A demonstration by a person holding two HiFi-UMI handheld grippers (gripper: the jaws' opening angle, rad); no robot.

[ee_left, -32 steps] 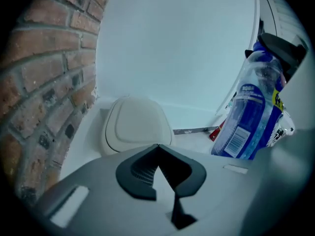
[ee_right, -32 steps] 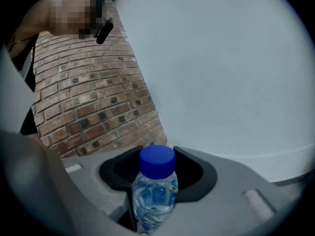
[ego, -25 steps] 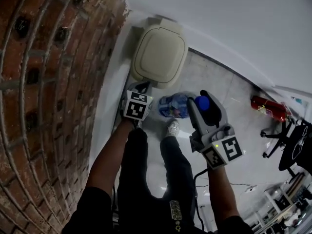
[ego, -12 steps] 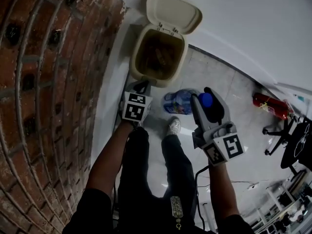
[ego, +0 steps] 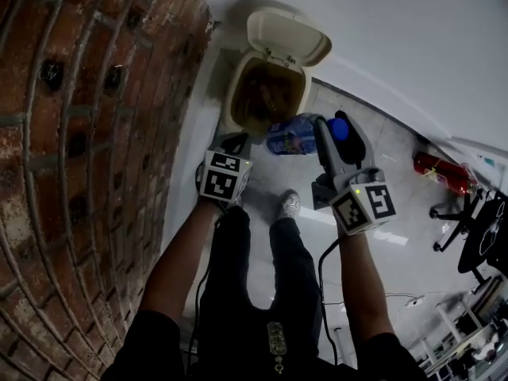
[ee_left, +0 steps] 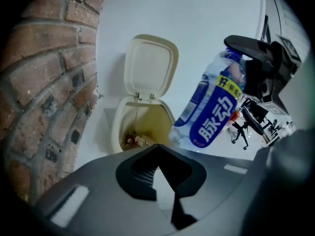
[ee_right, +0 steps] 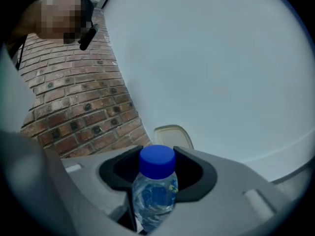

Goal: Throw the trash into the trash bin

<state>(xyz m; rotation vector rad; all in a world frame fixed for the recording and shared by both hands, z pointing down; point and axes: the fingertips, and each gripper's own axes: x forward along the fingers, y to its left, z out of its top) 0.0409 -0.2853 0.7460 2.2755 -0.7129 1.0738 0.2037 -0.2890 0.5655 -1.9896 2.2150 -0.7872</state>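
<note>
The right gripper [ego: 333, 124] grasps a clear plastic bottle [ego: 290, 136] by the neck, just under its blue cap [ee_right: 157, 160]; in the right gripper view the two jaws press on both sides of the neck. The bottle has a blue label with white characters and is tilted, with the cap up at the gripper and the bottom end pointing down to the trash bin [ego: 236, 109]. In the head view the bottom end lies at the near right edge of the bin's opening, above the floor and not inside the bin. The bin is cream coloured and stands in the corner between the brick wall [ego: 87, 133] and the white wall. Its lid [ego: 287, 36] stands up open, and some brownish trash [ee_left: 134, 140] lies at the bottom. The left gripper [ego: 232, 144] is low beside the bin, on the side of the brick wall; its jaws are closed together with nothing between them. A red fire extinguisher [ego: 440, 171] lies on the floor, well apart to the right.
</note>
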